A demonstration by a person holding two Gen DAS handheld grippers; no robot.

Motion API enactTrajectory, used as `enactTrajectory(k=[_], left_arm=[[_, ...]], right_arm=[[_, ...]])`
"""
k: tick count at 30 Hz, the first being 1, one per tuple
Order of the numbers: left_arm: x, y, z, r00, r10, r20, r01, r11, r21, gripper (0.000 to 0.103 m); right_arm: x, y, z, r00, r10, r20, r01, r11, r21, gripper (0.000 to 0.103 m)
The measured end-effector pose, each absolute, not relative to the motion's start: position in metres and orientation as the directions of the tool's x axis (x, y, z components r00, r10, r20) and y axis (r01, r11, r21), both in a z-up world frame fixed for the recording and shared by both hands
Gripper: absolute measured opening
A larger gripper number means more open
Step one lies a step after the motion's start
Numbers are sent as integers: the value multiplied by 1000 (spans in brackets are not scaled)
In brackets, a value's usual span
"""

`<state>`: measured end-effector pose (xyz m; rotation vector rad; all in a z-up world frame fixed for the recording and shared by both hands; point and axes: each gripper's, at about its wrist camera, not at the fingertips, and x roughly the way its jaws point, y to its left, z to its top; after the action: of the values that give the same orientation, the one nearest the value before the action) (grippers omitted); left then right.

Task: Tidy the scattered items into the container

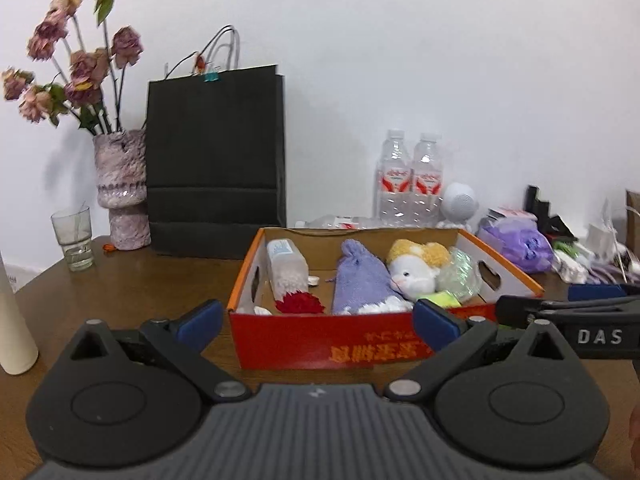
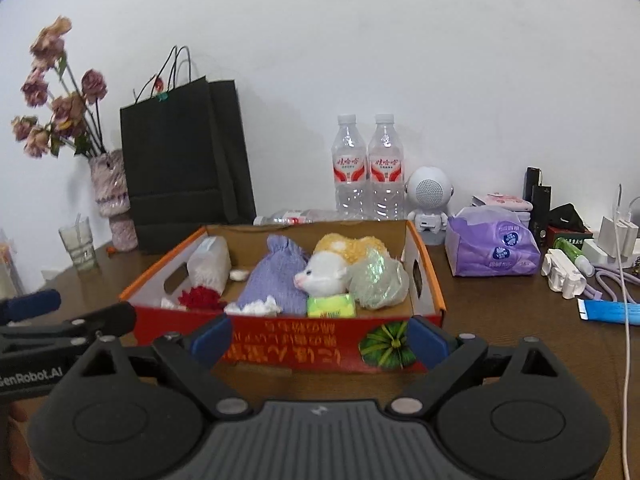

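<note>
Cardboard box (image 2: 288, 354) at frame centre, just beyond both tongs, holding a plush toy (image 2: 326, 276) and purple pouch (image 2: 280, 276). Left tongs (image 1: 318, 320) and right tongs (image 2: 320, 338) gape wide, empty. Box's near-wall contents partly hidden.

Right gripper (image 2: 320, 340) with blue-padded fingers spread wide, nothing between them. Directly ahead, close: open red-and-orange cardboard box (image 2: 280, 350) on brown wooden table (image 2: 500, 320). Inside, left to right: clear plastic bottle of white pellets (image 2: 210, 266), red fuzzy flower (image 2: 200, 298), lilac knitted pouch (image 2: 276, 278), white-and-yellow plush toy (image 2: 332, 268), green tissue packet (image 2: 331, 306), crumpled clear wrap (image 2: 378, 278). Ahead right: purple tissue pack (image 2: 492, 248). Far left: left gripper (image 2: 60, 312).
</note>
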<state>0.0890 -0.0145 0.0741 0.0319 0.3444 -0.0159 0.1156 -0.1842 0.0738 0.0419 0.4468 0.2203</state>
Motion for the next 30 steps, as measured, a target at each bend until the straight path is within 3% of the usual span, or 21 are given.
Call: enactTrajectory(k=[5, 16, 30], left_arm=[[67, -25, 73, 953, -8, -304, 36, 996, 87, 103], [17, -26, 65, 948, -10, -318, 23, 999, 36, 103], [-32, -15, 29, 891, -9, -453, 12, 1000, 3, 103]], right_arm=[[95, -189, 73, 887, 229, -402, -202, 973, 108, 95], [48, -195, 63, 892, 243, -381, -218, 970, 108, 99], [-9, -192, 21, 813, 234, -532, -227, 971, 80, 102]])
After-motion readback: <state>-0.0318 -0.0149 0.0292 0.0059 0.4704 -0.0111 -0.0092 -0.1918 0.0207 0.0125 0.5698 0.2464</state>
